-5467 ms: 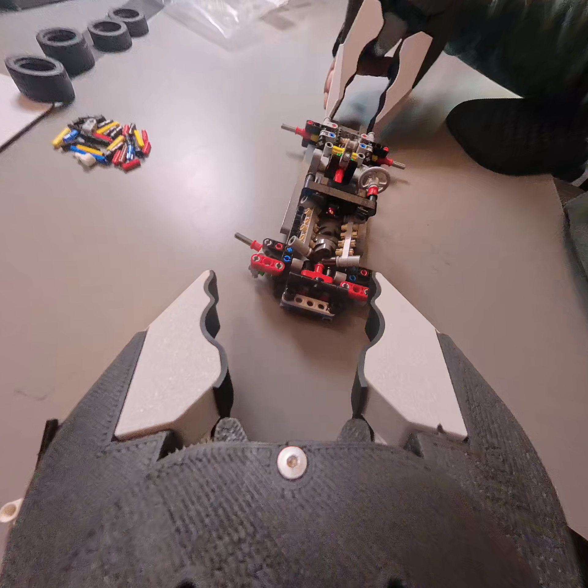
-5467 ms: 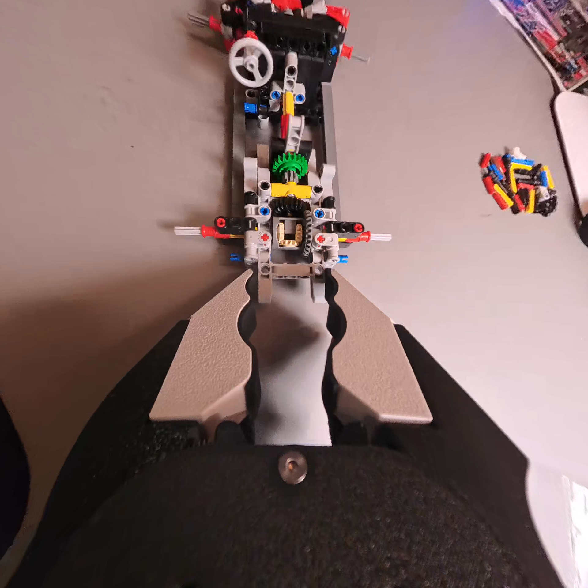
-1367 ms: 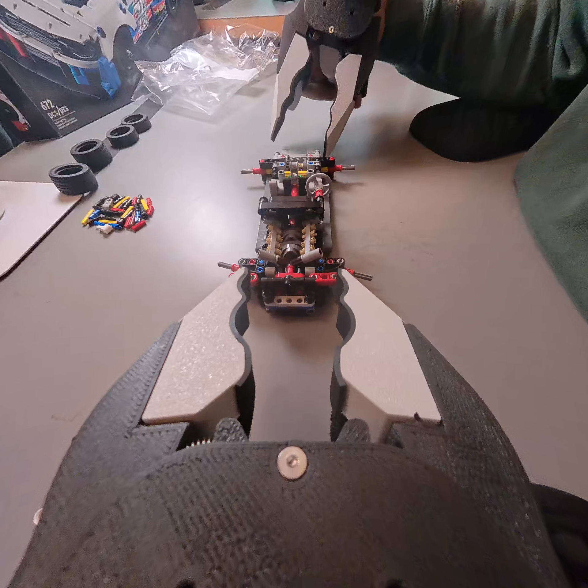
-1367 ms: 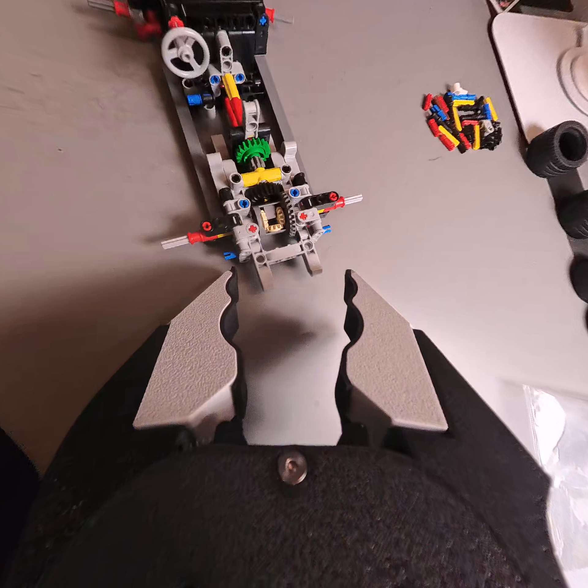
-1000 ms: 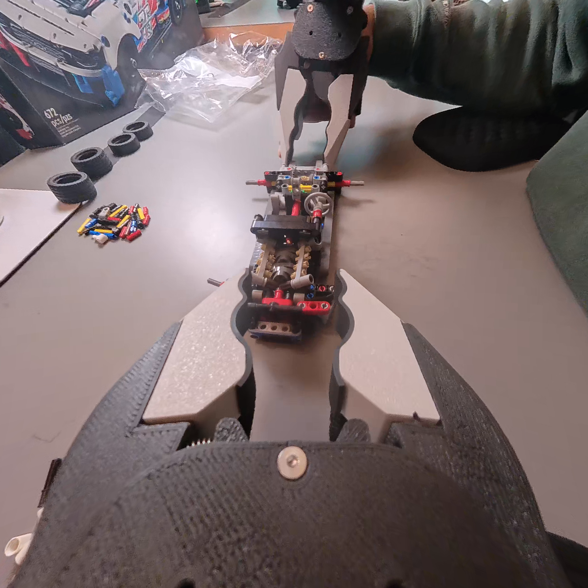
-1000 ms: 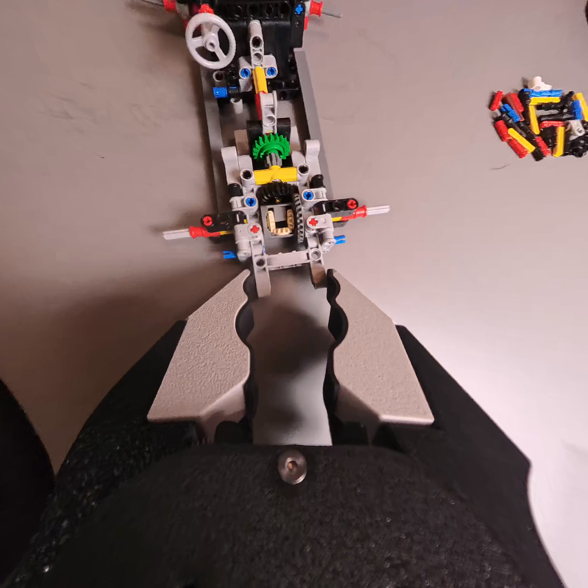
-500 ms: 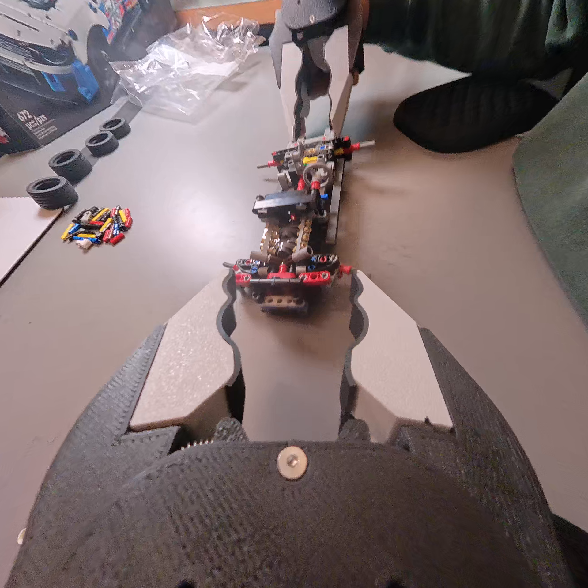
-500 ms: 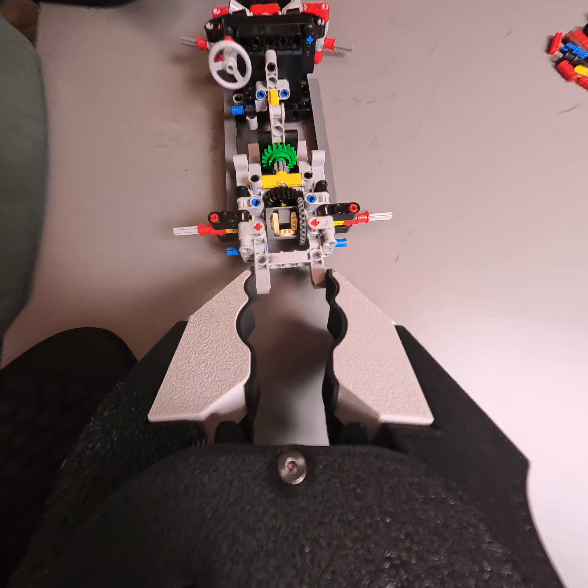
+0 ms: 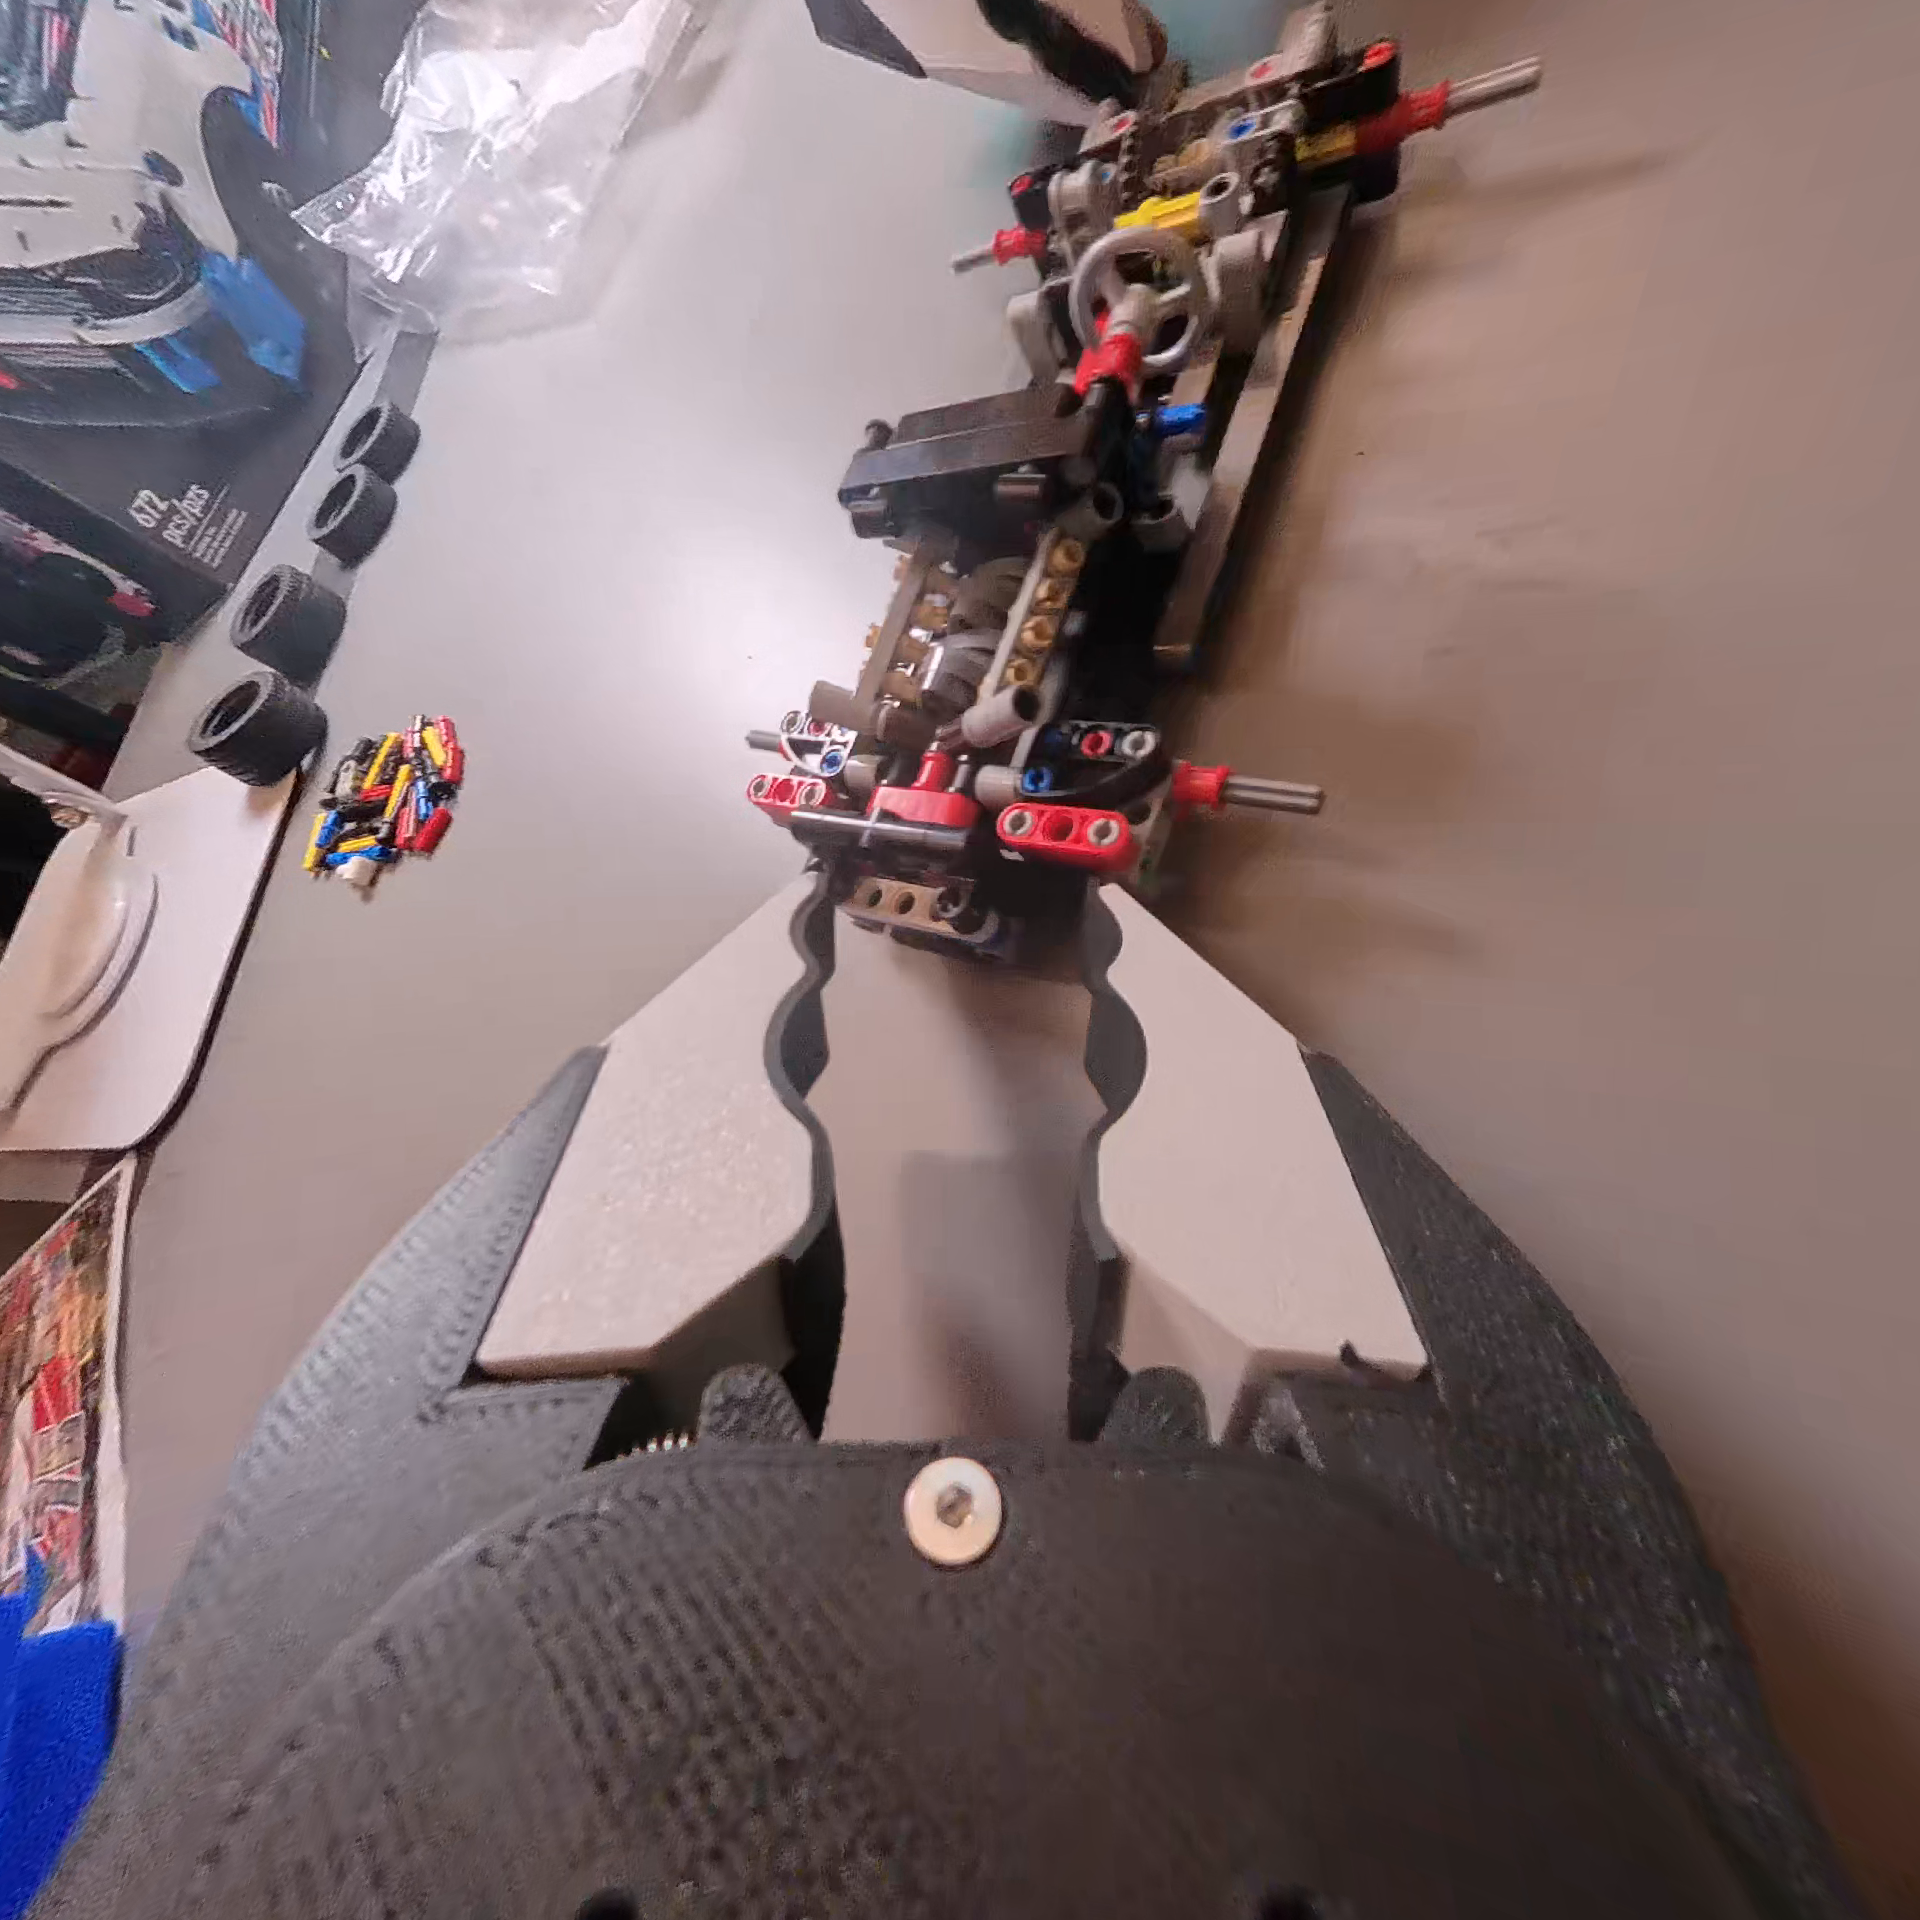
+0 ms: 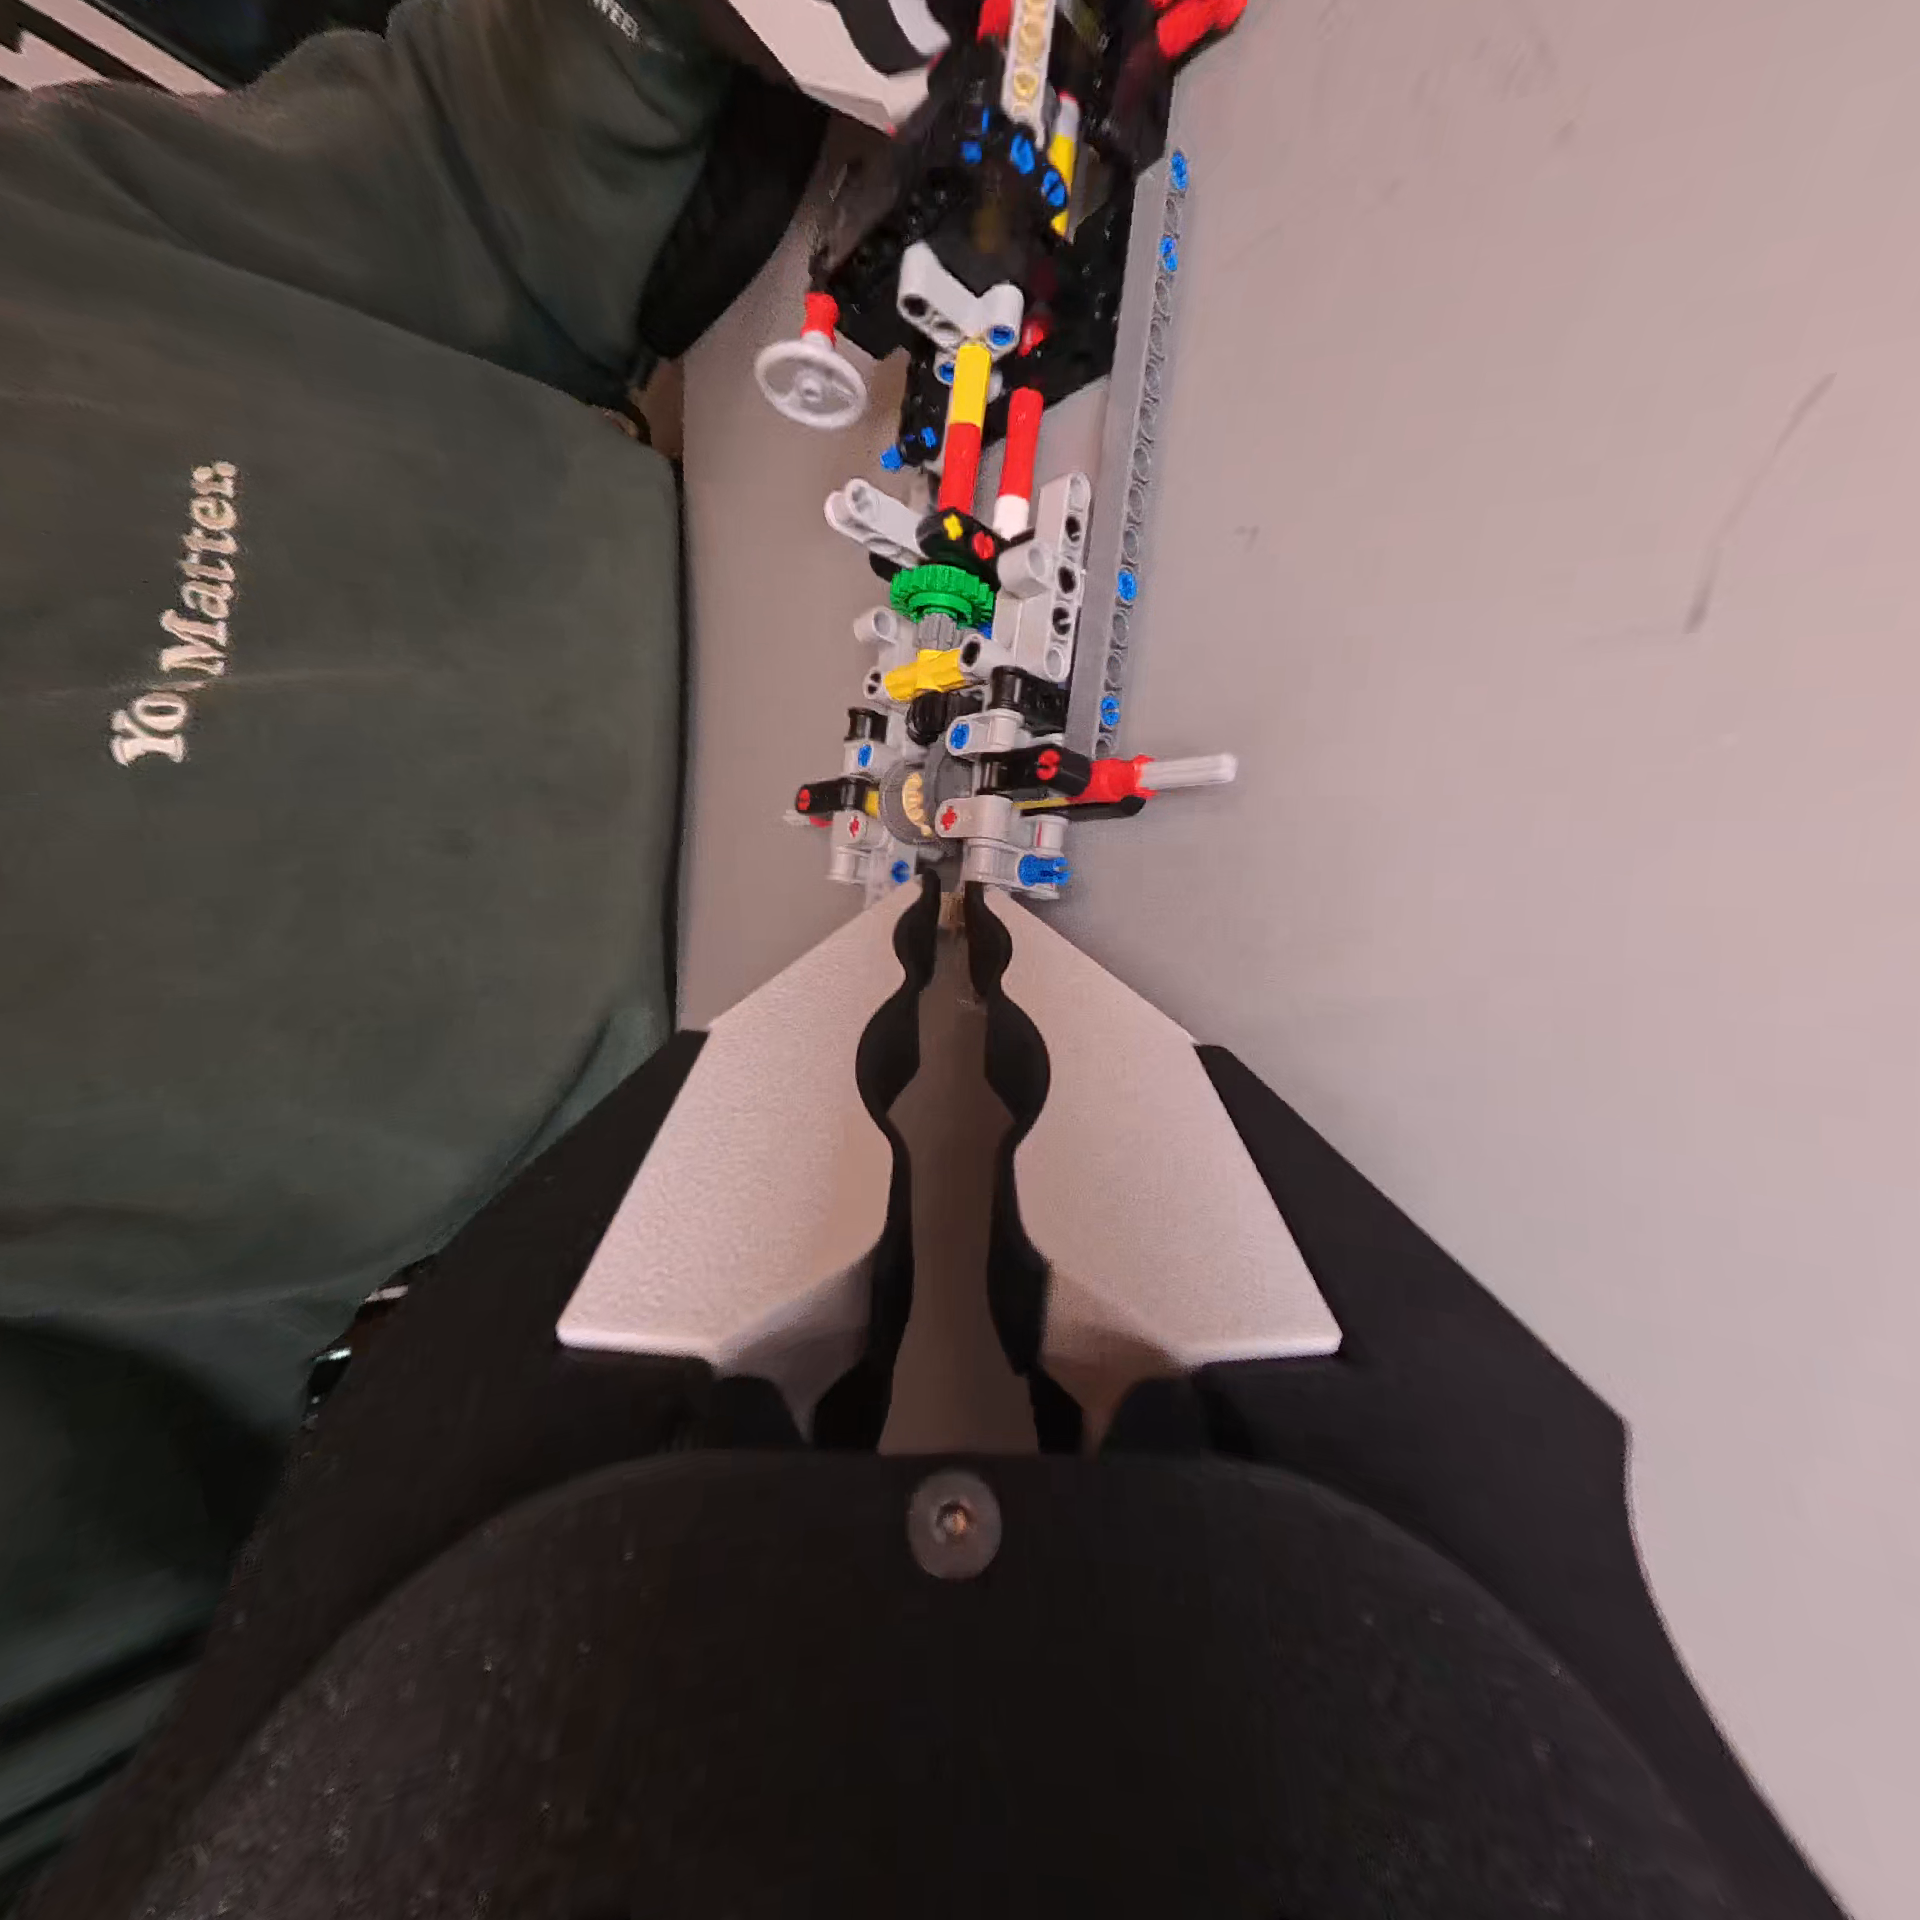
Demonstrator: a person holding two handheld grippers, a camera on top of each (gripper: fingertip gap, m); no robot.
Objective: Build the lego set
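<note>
The right gripper (image 10: 943, 896) has narrowed since half a second ago and now pinches the rear end of the Lego car chassis (image 10: 1003, 644), which has rolled onto its long grey side beam (image 10: 1138, 436) on the table (image 10: 1507, 727). The left gripper (image 9: 961, 914), jaws still spread, brackets the chassis's front end (image 9: 935, 904). Four tyres (image 9: 286, 618) and loose pins (image 9: 384, 795) lie well left.

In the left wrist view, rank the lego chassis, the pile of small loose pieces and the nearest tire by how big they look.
1. lego chassis, by far the largest.
2. and 3. pile of small loose pieces and nearest tire: they look about alike, so no ranking between them.
</note>
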